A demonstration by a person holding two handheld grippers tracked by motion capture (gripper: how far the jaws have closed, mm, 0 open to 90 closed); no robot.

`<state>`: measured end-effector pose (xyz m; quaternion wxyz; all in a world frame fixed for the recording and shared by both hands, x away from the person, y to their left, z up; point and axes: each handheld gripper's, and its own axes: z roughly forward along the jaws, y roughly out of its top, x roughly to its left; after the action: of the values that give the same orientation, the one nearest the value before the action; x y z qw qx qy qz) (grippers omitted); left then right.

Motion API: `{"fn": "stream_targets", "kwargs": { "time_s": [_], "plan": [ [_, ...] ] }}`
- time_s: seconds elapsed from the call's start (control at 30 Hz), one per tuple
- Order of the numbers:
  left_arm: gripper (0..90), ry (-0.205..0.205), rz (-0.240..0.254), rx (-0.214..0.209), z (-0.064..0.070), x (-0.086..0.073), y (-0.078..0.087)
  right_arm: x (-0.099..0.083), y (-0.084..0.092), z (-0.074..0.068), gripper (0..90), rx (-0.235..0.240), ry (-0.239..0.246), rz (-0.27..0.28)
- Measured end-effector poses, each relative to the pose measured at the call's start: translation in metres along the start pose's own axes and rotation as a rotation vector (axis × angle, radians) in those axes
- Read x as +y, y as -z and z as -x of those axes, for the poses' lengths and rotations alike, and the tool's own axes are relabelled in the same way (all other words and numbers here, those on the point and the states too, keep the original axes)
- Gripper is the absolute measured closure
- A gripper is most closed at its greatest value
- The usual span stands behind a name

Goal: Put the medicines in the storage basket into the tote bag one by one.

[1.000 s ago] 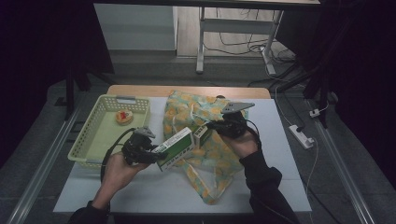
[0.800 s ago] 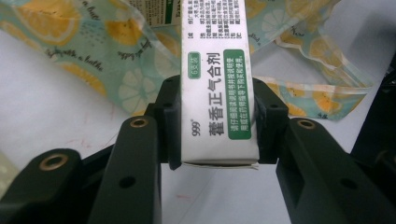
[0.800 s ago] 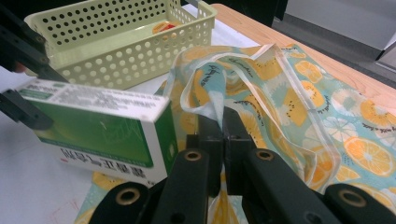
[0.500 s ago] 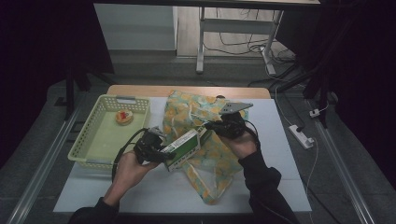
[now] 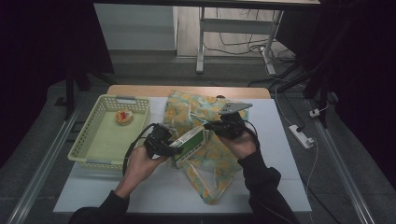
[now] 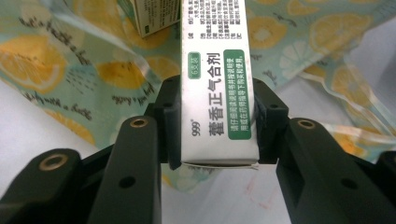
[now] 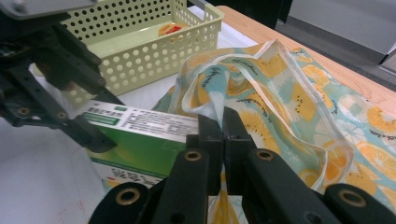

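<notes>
Colours on show

Teal bag (image 5: 205, 154) splashed with yellow-orange citrus slices. Green and white box (image 5: 189, 145), green-labelled white face up close. Pale yellow-green basket (image 5: 88, 156), perforated walls. White bench (image 5: 280, 154) with a wooden far edge. Black tongs (image 6: 211, 123).

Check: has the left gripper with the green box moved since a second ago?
Yes. In the high view the left gripper, shut on the green box, has shifted right, away from the yellow basket and toward the fruit-print bag.
</notes>
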<state>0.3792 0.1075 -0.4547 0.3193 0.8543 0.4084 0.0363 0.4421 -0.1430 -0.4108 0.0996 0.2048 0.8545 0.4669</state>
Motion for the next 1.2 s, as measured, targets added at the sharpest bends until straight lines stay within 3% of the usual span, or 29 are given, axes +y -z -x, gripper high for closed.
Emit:
{"fn": "stream_targets", "kwargs": {
  "time_s": [0.6,1.2],
  "plan": [
    [62.1,-0.035,0.049,0.027,-0.003,0.035,-0.025,-0.001,-0.004,-0.001,89.5,0.005,-0.005,-0.008],
    [62.0,0.013,0.121,0.058,-0.021,0.061,-0.049,-0.002,-0.006,-0.001,89.5,0.011,-0.006,-0.021]
  ]
}}
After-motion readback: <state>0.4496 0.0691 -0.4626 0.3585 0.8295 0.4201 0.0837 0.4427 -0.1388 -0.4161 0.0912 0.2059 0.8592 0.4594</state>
